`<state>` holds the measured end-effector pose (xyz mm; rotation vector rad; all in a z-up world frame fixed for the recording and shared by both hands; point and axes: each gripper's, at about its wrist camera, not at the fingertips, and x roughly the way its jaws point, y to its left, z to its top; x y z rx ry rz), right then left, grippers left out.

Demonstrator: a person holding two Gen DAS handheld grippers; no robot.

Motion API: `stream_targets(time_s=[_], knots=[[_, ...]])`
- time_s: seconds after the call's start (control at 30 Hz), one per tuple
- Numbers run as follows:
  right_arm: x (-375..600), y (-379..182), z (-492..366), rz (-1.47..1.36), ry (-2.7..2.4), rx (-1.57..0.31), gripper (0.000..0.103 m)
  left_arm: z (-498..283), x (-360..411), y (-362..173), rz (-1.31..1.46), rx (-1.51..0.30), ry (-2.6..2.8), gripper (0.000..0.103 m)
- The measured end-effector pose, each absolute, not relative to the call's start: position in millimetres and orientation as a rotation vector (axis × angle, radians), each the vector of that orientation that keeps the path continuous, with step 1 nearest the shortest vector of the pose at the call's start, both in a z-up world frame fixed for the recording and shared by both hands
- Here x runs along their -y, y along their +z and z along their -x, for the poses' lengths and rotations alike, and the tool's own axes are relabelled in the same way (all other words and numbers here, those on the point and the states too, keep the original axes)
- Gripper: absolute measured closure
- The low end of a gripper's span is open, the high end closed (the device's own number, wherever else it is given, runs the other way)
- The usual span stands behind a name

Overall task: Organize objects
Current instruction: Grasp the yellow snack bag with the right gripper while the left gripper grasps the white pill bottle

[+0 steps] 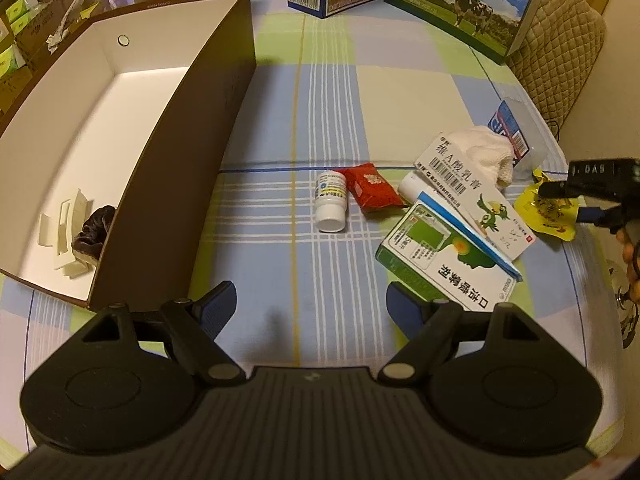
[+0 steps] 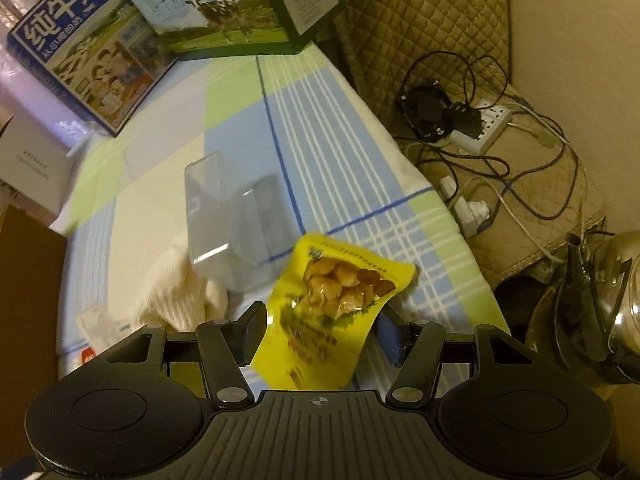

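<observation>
Yellow snack pouch [image 2: 332,312] sat between my right tongs [image 2: 320,334], seemingly clenched; left tongs [image 1: 310,306] hung released. Next: carry it to the brown box [image 1: 172,168].

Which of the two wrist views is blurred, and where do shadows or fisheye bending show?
Right wrist view: motion blur smears the clear plastic container and the yellow snack packet. Left wrist view: sharp; the print on the green-and-white medicine box is readable, the tall brown cardboard box shadows its own white floor, and fisheye bends its walls and the checked tablecloth edges. Both are warm-lit.
</observation>
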<state>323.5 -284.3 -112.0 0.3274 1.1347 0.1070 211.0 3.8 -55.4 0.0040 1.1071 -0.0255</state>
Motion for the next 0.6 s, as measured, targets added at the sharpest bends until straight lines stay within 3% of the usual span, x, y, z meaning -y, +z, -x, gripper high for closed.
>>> stream_targets(time_s=[0.1, 0.13, 0.37, 0.43, 0.47, 0.5, 0.6], knots=[[274.5, -111.8, -329.1, -0.244, 0.131, -1.131, 0.049, -213.0, -7.2, -57.5, -0.001, -1.113, -0.022, 0.024], [271.2, -112.2, -328.5, -0.210, 0.145, -1.125, 0.056, -213.5, -8.2, -58.0, -0.001, -1.114, -0.022, 0.024], [263.7, -110.4, -304.8, -0.116, 0.277, -1.067, 0.077, -217.4, -9.3, -63.0, -0.007, -1.123, -0.032, 0.024], [262.8, -104.8, -296.9, -0.093, 0.319, -1.050, 0.091, -219.2, -7.5, -64.1, -0.013, -1.122, -0.041, 0.024], [262.3, -100.6, -293.1, -0.079, 0.341, -1.048, 0.093, -220.0, -6.6, -64.5, -0.016, -1.122, -0.045, 0.024], [261.1, -97.3, -289.9, -0.062, 0.357, -1.047, 0.103, -220.8, -5.3, -65.1, -0.019, -1.121, -0.049, 0.024], [256.3, -91.5, -281.0, 0.001, 0.394, -1.058, 0.103, -223.4, -2.5, -67.7, -0.023, -1.127, -0.059, 0.024]])
